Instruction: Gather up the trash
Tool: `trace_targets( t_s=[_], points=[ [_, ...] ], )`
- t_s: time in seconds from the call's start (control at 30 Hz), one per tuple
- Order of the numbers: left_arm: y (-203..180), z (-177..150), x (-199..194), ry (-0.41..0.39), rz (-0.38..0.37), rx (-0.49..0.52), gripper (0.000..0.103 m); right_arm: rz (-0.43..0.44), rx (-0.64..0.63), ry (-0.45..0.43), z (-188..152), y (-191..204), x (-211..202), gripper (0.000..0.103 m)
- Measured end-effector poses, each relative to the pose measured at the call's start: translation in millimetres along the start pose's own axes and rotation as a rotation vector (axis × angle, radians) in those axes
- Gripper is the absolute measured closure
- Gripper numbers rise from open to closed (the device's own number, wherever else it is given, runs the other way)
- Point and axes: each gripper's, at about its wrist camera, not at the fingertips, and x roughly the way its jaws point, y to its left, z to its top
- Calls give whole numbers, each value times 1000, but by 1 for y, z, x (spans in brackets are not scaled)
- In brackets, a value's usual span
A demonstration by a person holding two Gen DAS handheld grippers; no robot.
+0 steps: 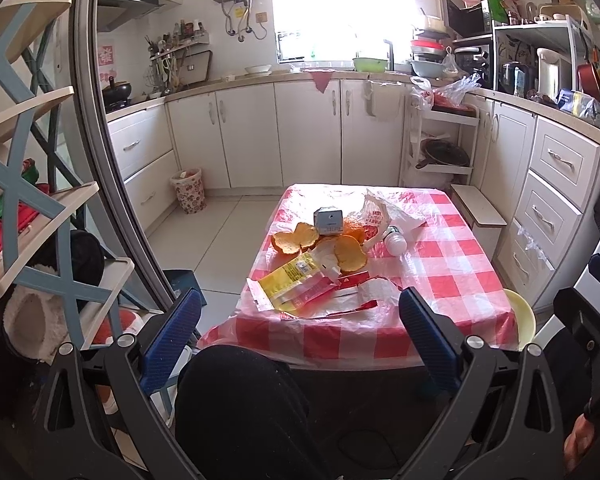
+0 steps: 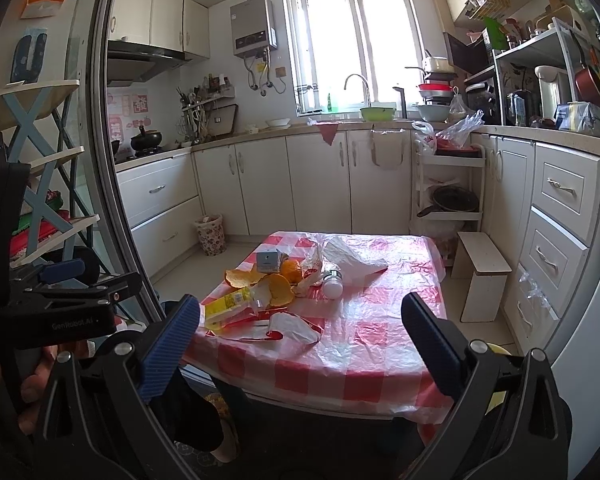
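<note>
Two hand-held grippers hang at the near edge of a low table draped in red-and-white checked plastic sheeting [image 1: 452,264], both with blue-padded jaws spread wide and nothing between them. The left gripper [image 1: 300,328] sits above a dark-trousered knee [image 1: 240,400]; the right gripper [image 2: 300,340] hovers off the table's near edge.

Closest to the jaws lies a flat white-and-red torn plastic wrapper [image 1: 360,296], then a yellow snack packet [image 1: 290,278] whose long axis runs diagonally from near left to far right. Behind it are curled pieces of orange peel [image 1: 290,240], a small grey-blue carton [image 1: 329,221], a white plastic bottle lying on its side [image 1: 395,240] and a crumpled clear plastic bag with red print [image 1: 380,210].

The litter sits straight ahead of the left gripper and forward-left of the right, so the left looks the nearer for a first pick. A flower-patterned wastebasket [image 1: 189,190] stands on the floor at the far left cabinets; a pale yellow rim [image 1: 522,316] at the table's right corner may be a bowl or bin, but too little shows.
</note>
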Motion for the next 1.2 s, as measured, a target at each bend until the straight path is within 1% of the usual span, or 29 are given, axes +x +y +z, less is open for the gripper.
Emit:
trace_targets(
  t_s=[0.13, 0.2, 0.37, 0.5, 0.6, 0.7, 0.73, 0.8, 0.9, 1.0, 1.1, 1.2],
  points=[
    [0, 0, 3, -6, -2, 4, 8, -2, -6, 5, 1, -2, 4, 6],
    [3, 2, 12, 0, -19, 1, 8, -4, -6, 11, 4, -6, 11, 6],
    [18, 13, 54, 34, -35, -32, 8, -14, -15, 28, 7, -18, 41, 6],
    [27, 25, 97, 76, -35, -66, 8, -1, -37, 68, 8, -29, 78, 6],
    [25, 33, 137, 115, -44, -57, 8, 12, -39, 113, 6, -39, 110, 6],
    [19, 43, 180, 180, -78, -52, 8, 21, -44, 154, 7, -48, 145, 6],
    [17, 49, 198, 211, -108, -70, 8, 21, -47, 169, 8, -51, 158, 6],
    [11, 61, 224, 240, -127, -99, 8, 27, -46, 192, 11, -54, 185, 6],
    [-3, 83, 261, 254, -121, -124, 8, 48, -28, 228, 21, -58, 228, 6],
    [-17, 105, 301, 284, -97, -148, 8, 60, -50, 248, 30, -56, 266, 6],
    [-31, 117, 338, 334, -44, -132, 8, 67, -64, 280, 32, -55, 302, 6],
    [-41, 118, 380, 398, 28, -98, 8, 68, -55, 315, 27, -59, 326, 6]
  ],
)
